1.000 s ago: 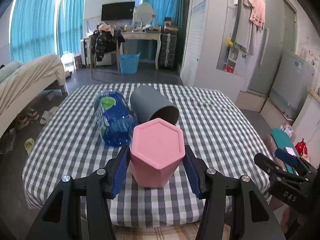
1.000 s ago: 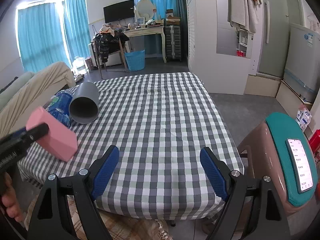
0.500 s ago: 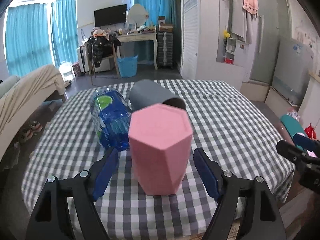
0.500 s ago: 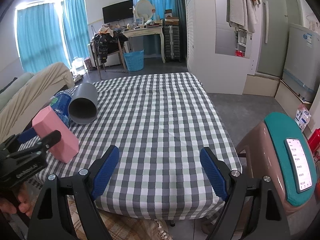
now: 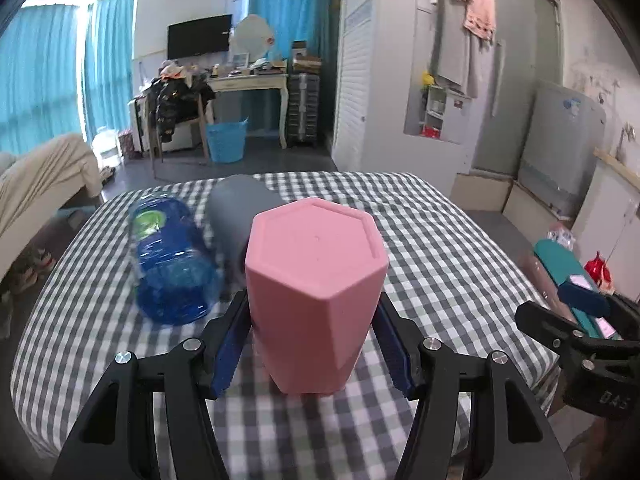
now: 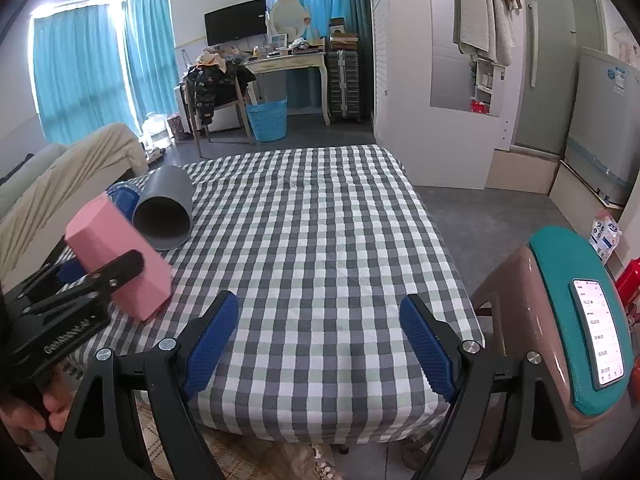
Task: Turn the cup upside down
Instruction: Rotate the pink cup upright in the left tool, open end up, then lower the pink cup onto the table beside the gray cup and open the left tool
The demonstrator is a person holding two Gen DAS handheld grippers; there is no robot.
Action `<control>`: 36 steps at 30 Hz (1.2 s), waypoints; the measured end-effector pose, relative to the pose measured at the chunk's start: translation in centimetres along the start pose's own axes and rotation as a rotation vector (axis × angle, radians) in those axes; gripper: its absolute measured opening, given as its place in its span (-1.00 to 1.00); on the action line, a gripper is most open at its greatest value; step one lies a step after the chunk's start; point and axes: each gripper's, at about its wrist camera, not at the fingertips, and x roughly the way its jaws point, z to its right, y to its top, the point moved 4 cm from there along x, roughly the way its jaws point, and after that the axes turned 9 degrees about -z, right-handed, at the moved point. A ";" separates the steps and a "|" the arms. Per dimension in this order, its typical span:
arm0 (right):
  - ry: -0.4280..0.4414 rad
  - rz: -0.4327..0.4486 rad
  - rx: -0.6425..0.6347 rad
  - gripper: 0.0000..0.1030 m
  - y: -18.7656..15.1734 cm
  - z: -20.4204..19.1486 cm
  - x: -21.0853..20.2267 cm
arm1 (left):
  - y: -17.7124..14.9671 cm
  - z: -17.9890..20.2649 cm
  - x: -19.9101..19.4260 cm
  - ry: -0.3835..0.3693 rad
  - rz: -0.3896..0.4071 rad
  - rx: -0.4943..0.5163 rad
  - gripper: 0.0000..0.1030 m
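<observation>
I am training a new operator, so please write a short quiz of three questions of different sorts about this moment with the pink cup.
1. True or false: the pink cup stands with its closed base up on the checked cloth.
2. Which gripper has the pink cup between its fingers? A. left gripper B. right gripper C. neither
3. Fill in: the grey cup lies on its ____, beside the blue bottle.

Key: 1. true. 2. A; whether its pads press the cup or only flank it is hard to tell. 3. side.
</observation>
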 end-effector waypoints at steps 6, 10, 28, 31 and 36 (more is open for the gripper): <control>-0.010 0.000 0.003 0.62 0.0 0.6 -0.1 | -0.7 1.3 1.0 0.013 -0.015 0.030 0.21; -0.013 -0.004 0.005 0.62 -0.1 0.8 -0.1 | -1.0 1.7 1.0 0.016 -0.014 0.039 0.24; -0.012 0.097 0.006 0.62 -0.7 0.1 -4.7 | 2.3 1.2 -6.5 0.070 0.181 0.068 0.72; -0.009 0.125 -0.010 0.62 -0.9 -0.6 -6.0 | 2.2 0.1 -9.3 0.065 0.236 0.042 0.73; -0.006 0.163 -0.046 0.62 -1.2 -2.3 -8.0 | 0.5 -2.0 -13.2 0.047 0.291 -0.011 0.80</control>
